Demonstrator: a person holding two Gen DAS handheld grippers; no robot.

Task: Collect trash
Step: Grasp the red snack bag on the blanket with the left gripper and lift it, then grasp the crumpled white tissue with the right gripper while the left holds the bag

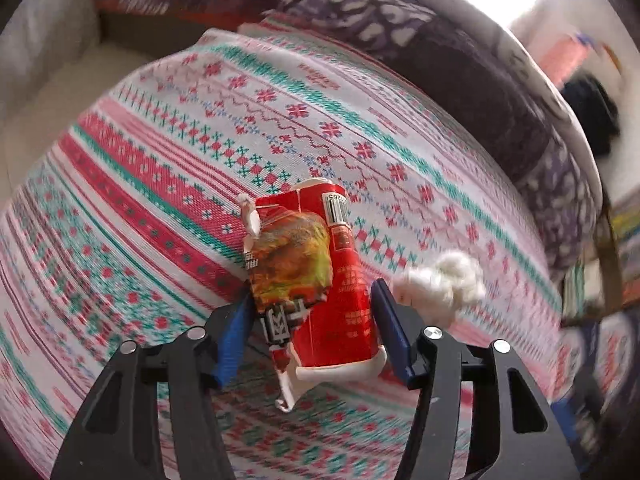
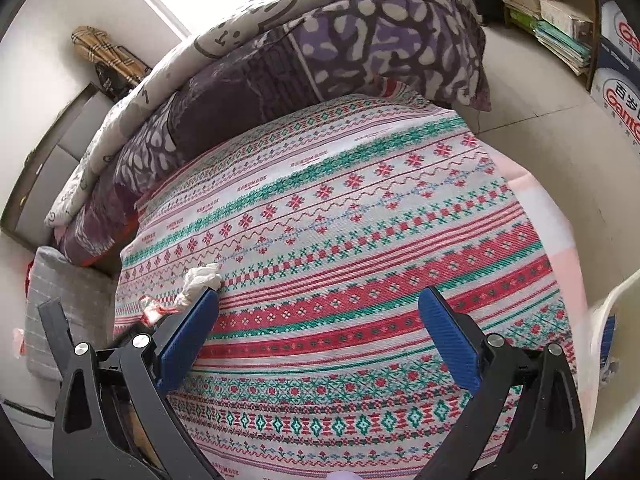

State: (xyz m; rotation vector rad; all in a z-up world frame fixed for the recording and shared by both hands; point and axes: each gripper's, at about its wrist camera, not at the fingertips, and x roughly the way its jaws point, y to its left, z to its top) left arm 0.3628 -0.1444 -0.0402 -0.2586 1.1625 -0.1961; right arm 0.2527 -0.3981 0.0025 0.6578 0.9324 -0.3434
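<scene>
A patterned cloth point(image 2: 360, 240) in red, teal and white bands covers most of both views; small words are woven into it at intervals, too fine to read with certainty. Behind it lies a heap of purple and grey bedding point(image 2: 280, 60). In the right wrist view a wooden shelf point(image 2: 552, 8) of stacked books and papers stands at the upper right, and beside it are white cartons point(image 2: 618, 76) printed with red "Gant…" lettering and Chinese characters, cut off by the frame edge. A white rim point(image 2: 612, 320) of some container shows at the far right edge (its inside cannot be seen).

The crushed red paper cup point(image 1: 340, 272) lies on the cloth between the fingers of the left gripper point(image 1: 316, 312). It carries a barcode, white Chinese print too small to read, and a torn flap with a food picture. The left pad looks to touch the flap, the right pad stands just off the cup's side, so the jaws are half spread and not clamped. A crumpled white tissue point(image 1: 440, 280) sits just beside that gripper's right finger, blurred.

The right gripper point(image 2: 320, 336) has its jaws wide apart over bare cloth, holding nothing; the same tissue point(image 2: 200, 280) touches its left fingertip, with a scrap of the red cup point(image 2: 152, 308) beyond
</scene>
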